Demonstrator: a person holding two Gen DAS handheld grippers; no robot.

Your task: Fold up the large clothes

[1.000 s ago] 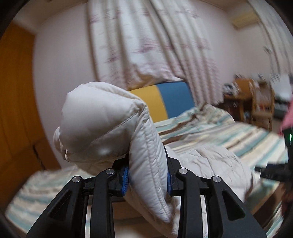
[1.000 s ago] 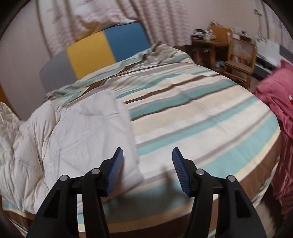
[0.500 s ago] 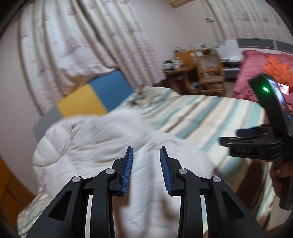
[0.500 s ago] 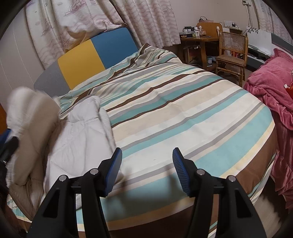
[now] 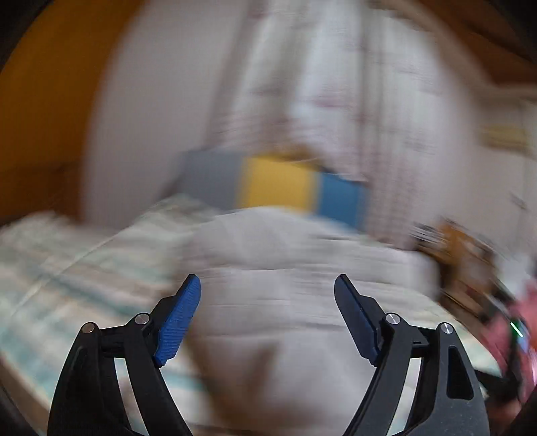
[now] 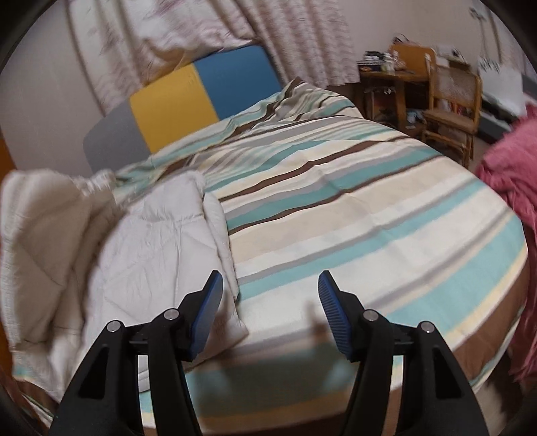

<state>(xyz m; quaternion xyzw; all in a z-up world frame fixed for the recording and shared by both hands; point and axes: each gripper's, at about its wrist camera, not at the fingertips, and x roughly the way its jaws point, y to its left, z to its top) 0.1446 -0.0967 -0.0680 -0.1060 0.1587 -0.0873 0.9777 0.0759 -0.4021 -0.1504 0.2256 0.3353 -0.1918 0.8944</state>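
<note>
1. The left hand-held gripper [image 5: 267, 302] is spread wide with nothing between its blue pads; its view is heavily blurred.
2. The right hand-held gripper [image 6: 270, 302] is also spread wide and empty, above the foot edge of the bed [image 6: 386, 214].
3. The white padded garment [image 6: 154, 248], quilted and bulky, lies on the bed at its left side near the foot edge, just beside the right gripper's left finger [image 6: 206, 312]. A puffed part of it bunches up further left. In the left view the same pale garment [image 5: 285, 285] fills the space ahead of the fingers.
4. The bed carries a striped cover in teal, cream, beige and brown, rumpled toward the headboard.
5. At the bed's far end stands a headboard [image 6: 198, 100] in grey, yellow and blue panels.
6. Behind the headboard hang pale patterned curtains [image 6: 188, 30].
7. Right of the bed, a pink blanket [image 6: 510, 174] is heaped; beyond it stand a wooden chair [image 6: 453, 104] and a cluttered wooden counter [image 6: 392, 73].
</note>
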